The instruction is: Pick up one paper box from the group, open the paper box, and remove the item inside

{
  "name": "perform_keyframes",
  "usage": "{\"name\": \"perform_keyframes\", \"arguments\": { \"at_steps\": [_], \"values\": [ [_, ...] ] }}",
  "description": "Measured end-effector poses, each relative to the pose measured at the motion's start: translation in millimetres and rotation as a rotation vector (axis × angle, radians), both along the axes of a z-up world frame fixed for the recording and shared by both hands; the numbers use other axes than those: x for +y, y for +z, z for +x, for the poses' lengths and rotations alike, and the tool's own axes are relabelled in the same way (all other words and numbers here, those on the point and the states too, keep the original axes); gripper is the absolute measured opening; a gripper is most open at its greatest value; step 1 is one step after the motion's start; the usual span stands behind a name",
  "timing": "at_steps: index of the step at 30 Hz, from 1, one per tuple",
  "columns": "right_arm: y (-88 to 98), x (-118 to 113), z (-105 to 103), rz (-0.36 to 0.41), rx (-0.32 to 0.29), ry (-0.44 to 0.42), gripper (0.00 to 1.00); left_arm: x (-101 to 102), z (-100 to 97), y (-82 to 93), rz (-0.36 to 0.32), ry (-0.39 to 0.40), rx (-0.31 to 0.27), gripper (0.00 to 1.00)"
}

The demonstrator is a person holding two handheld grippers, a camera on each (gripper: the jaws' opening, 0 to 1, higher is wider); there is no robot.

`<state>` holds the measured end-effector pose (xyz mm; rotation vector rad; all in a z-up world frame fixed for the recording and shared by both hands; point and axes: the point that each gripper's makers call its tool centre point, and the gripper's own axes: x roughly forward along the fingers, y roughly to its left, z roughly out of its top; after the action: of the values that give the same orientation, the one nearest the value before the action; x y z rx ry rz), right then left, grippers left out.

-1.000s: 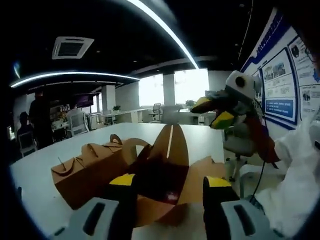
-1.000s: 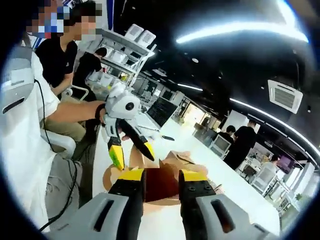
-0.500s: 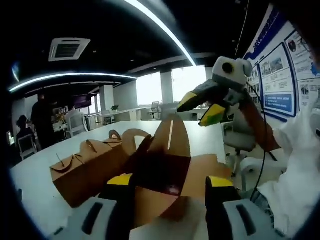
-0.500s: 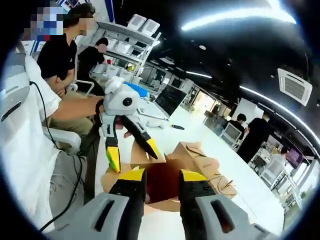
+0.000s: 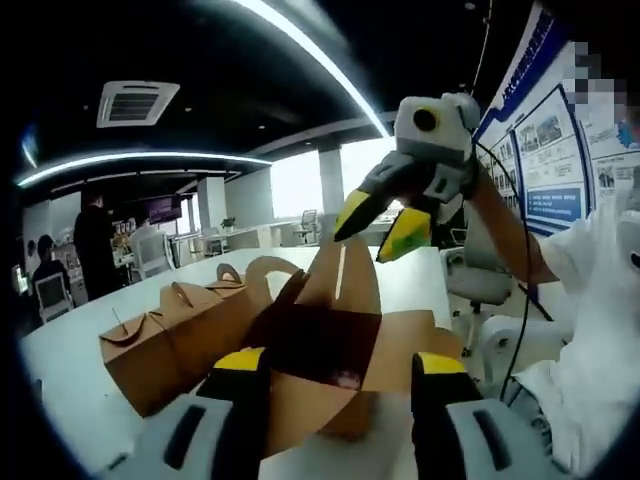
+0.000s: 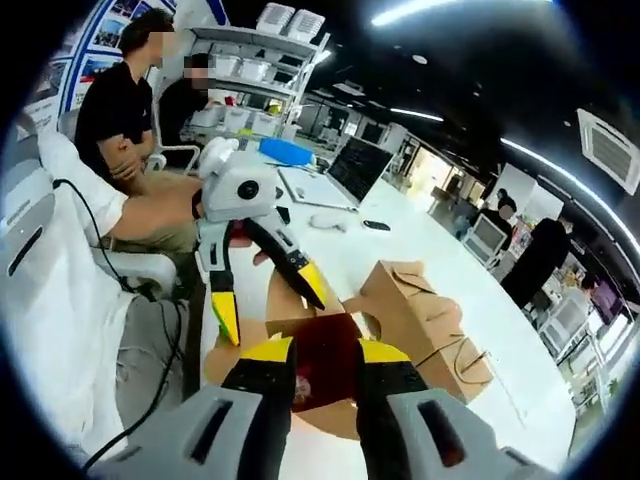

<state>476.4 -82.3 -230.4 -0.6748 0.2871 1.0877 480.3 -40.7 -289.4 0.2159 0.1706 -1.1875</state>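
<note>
- brown paper box [image 5: 320,345], flaps spread upward, on white surface [image 5: 60,385]; no legible writing.
- left gripper [image 6: 268,302] released above box.
- right gripper [image 5: 378,218] released.

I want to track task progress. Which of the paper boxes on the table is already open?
The box nearest both tongs: its flaps are spread, showing a dark red inside. The boxes beside it have their handles closed.

The right tongs [image 5: 377,222] have moved in over the opened paper box [image 5: 330,345], jaws still apart.
</note>
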Motion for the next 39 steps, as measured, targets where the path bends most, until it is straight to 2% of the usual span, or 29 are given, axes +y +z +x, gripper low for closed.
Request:
{"name": "perform_keyframes", "arguments": {
  "at_steps": [7, 10, 20, 23, 25, 28, 39],
  "values": [
    [-13.1, 4, 6, -0.083, 0.074, 0.009, 0.23, 0, -0.1, 2.1, -0.017, 0.001, -0.002, 0.58],
    [-14.1, 6, 13, -0.099, 0.081, -0.004, 0.21, -1, -0.3, 3.0, -0.017, 0.0, -0.003, 0.58],
    [-33.2, 18, 17, -0.189, 0.227, 0.005, 0.21, -2, -2.4, -1.0, -0.001, -0.005, 0.004, 0.57],
    [-39.7, 16, 16, -0.223, 0.26, 0.011, 0.25, -1, -0.8, -3.1, -0.003, -0.002, 0.007, 0.57],
    [-49.7, 11, 14, -0.272, 0.308, -0.001, 0.28, -1, 0.2, -4.6, -0.002, 0.0, 0.006, 0.57],
    [-56.3, 12, 19, -0.282, 0.311, -0.017, 0.29, -1, 0.0, -5.1, -0.004, -0.005, 0.005, 0.57],
    [-75.6, 13, 24, -0.317, 0.384, -0.039, 0.29, 0, -0.2, -5.5, -0.007, -0.01, 0.001, 0.58]
  ]
}}
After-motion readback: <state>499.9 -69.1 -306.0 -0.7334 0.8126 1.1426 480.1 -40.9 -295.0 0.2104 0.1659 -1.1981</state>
